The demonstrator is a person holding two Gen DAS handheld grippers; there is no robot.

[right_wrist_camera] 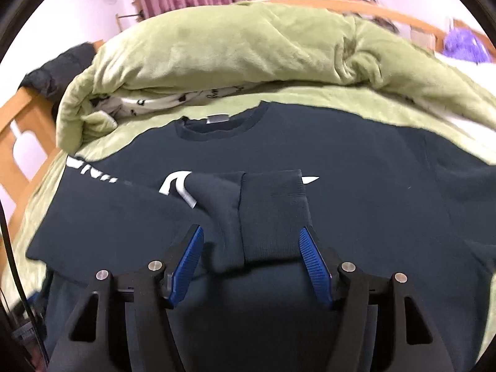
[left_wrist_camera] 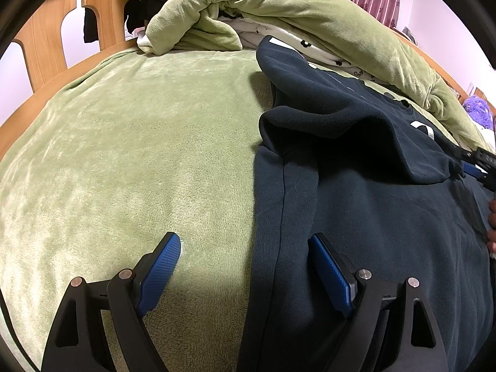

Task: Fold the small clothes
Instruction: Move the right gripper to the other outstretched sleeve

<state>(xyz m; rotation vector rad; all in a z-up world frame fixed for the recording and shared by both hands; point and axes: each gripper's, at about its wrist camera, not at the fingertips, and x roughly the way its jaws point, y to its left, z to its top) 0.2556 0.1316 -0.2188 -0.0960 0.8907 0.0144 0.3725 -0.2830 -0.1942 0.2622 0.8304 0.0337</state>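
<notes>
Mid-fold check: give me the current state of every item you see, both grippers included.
Dark sweatshirt: spread flat on the bed, collar away from the camera.
Sleeve: folded across the chest, cuff between the right jaws, not pinched.
Green blanket: rolled in a heap behind the sweatshirt.
Green bed cover: lying smooth.
Left gripper: open, straddling the sweatshirt's side edge.
Right gripper: open.

close downward wrist views, sweatshirt [left_wrist_camera: 356, 192] shared

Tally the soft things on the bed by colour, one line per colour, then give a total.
Dark navy: 1, the sweatshirt
Green: 2, the bed cover and the rolled quilt
Purple: 1, a fluffy thing
Total: 4
</notes>
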